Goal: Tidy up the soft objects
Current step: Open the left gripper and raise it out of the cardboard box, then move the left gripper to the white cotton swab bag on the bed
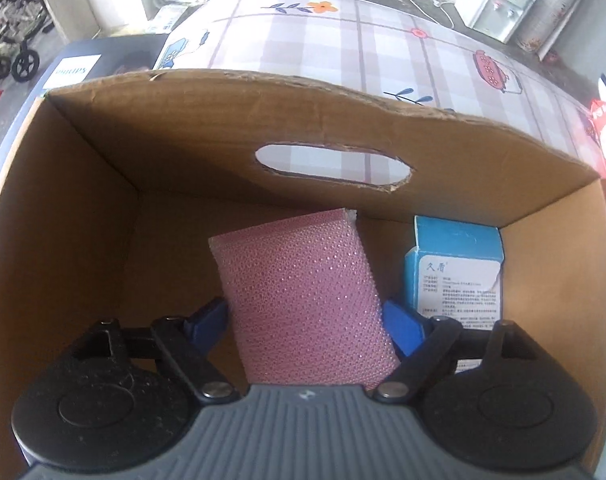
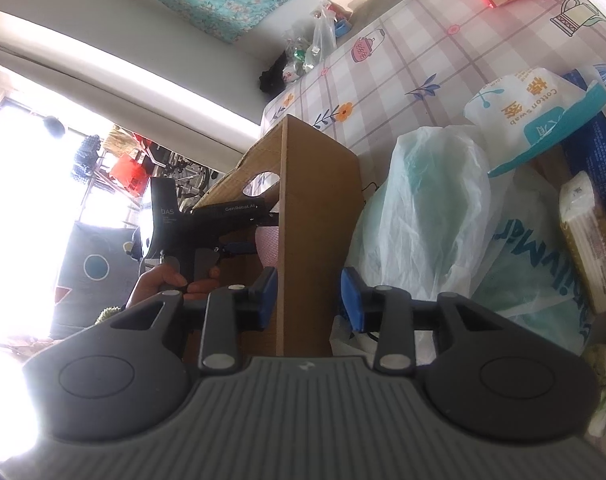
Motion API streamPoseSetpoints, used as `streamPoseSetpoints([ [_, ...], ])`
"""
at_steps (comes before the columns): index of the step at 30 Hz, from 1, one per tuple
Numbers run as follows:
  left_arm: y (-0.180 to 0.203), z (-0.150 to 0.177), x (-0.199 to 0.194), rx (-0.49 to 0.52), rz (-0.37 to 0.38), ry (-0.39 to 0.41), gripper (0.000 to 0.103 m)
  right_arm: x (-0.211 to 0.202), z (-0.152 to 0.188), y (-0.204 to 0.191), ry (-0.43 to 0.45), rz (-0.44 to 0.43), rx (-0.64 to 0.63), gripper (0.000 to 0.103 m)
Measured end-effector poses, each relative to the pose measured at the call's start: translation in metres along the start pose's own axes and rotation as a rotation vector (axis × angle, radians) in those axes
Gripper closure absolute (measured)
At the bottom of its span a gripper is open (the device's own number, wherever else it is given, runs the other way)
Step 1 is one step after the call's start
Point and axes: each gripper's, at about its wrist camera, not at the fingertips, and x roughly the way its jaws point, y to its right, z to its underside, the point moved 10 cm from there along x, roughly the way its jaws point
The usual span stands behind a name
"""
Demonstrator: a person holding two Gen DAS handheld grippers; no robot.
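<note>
I look down into an open cardboard box (image 1: pixel 103 168) with an oval handle hole in its far wall. A pink dotted sponge (image 1: pixel 303 288) stands tilted inside it, between the blue fingers of my left gripper (image 1: pixel 305 326). The pads sit at the sponge's sides without squeezing it, so the gripper is open. In the right wrist view the same box (image 2: pixel 319 200) stands on the table. My right gripper (image 2: pixel 309 298) is shut on its near wall, one pad against each side. Beyond, a hand (image 2: pixel 163 280) holds the left gripper's handle over the box, where the sponge (image 2: pixel 267 246) shows.
A blue carton (image 1: pixel 455 264) stands in the box's right corner. The checked tablecloth (image 1: pixel 343 40) stretches behind the box, with a dark Philips box (image 1: pixel 103 64) at left. Right of the box lie plastic bags (image 2: pixel 423 208), a cotton swab pack (image 2: pixel 535 120) and a tissue pack (image 2: pixel 587 248).
</note>
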Motion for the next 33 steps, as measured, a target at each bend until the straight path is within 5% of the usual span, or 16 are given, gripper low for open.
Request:
streamPoseSetpoints([
  [8,0.017,0.013,-0.008,0.159,0.037,-0.012,0.019,0.000,0.000,0.012,-0.002,0.005,0.015,0.067],
  [16,0.018,0.014,-0.016,0.075,0.096,-0.014,0.015,-0.017,-0.004,0.016,0.035,0.003,0.029,0.065],
  [25,0.014,0.013,-0.080,0.063,0.091,0.148,0.011,-0.101,-0.046,0.046,0.266,0.048,0.055,0.059],
  [33,0.054,0.016,-0.148,0.116,0.147,0.292,0.011,-0.128,-0.067,0.092,0.322,0.108,0.099,0.057],
])
